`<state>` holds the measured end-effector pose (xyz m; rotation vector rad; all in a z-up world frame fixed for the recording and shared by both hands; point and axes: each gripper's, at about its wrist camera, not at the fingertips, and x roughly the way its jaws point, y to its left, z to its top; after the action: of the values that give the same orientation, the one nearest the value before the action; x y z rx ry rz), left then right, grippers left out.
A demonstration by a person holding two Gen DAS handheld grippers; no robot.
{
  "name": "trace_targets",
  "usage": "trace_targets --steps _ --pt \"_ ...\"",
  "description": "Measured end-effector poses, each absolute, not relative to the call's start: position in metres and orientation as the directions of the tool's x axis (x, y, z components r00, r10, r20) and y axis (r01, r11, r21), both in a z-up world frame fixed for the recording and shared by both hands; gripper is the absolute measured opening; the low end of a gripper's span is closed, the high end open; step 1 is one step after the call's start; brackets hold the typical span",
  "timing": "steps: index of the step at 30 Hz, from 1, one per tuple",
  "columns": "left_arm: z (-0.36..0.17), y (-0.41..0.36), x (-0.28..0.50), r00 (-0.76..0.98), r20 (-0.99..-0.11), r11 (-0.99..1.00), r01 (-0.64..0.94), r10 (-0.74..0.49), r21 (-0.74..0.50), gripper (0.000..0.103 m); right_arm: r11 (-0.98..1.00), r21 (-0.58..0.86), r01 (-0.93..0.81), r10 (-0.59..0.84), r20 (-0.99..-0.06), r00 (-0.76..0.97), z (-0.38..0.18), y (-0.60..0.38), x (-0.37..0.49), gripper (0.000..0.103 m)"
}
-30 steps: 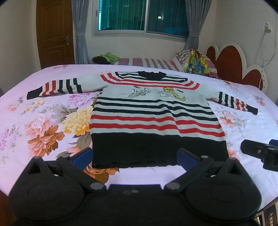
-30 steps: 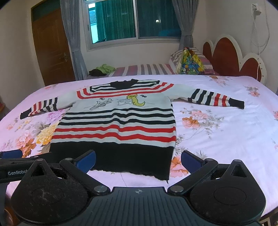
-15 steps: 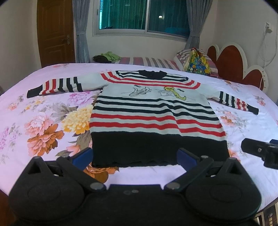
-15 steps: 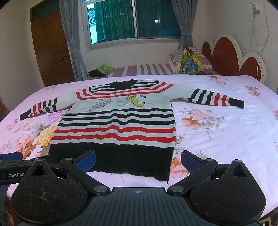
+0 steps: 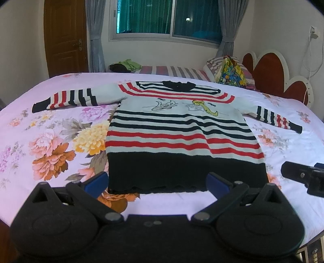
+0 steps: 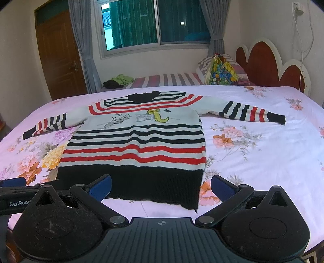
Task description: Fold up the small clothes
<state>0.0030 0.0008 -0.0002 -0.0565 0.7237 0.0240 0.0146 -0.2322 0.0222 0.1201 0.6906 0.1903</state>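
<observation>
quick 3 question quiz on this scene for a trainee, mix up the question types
1. True or false: the striped sweater lies flat on the floral bedsheet with both sleeves spread out.
2. Multiple choice: what is the state of the left gripper and the right gripper? A) both open, holding nothing B) left shut on the hem C) right shut on a sleeve
3. Fill in: the sweater's bottom band, nearest the fingers, is coloured ____.

Key: 1 true; 2 A; 3 black

floral bed (image 5: 50,129), curtained window (image 5: 168,18), wooden door (image 5: 64,38)
</observation>
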Motion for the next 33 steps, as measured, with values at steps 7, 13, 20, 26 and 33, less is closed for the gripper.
trace_targets --steps 7,13,20,26,33 --pt "-0.0002 0.0014 0.0028 0.748 -0.663 0.998 -0.041 0.003 -0.041 0.102 0.976 0.172 -0.133 0.212 -0.622 0.754 0.0221 -0.232 0.0146 0.103" --pt "0.0001 0.0006 0.0024 0.748 -0.664 0.998 -0.04 0.002 -0.042 0.102 0.976 0.172 -0.13 0.21 -0.622 0.754 0.0214 -0.2315 0.0143 0.103" --pt "-0.001 -0.0033 0.0009 0.748 -0.663 0.999 -0.035 0.0 -0.039 0.102 0.976 0.175 -0.127 0.21 -0.622 0.755 0.0201 -0.2332 0.0125 0.103" --pt "-0.0003 -0.0045 -0.0008 0.748 -0.663 0.999 -0.033 -0.002 -0.04 0.102 0.977 0.176 -0.124 0.208 -0.622 0.755 0.0197 -0.2345 0.0101 0.103" --pt "-0.0003 -0.0048 -0.0017 0.747 -0.664 0.999 -0.034 -0.001 -0.039 0.102 0.976 0.178 -0.122 0.208 -0.623 0.754 0.0197 -0.2359 0.0088 0.103"
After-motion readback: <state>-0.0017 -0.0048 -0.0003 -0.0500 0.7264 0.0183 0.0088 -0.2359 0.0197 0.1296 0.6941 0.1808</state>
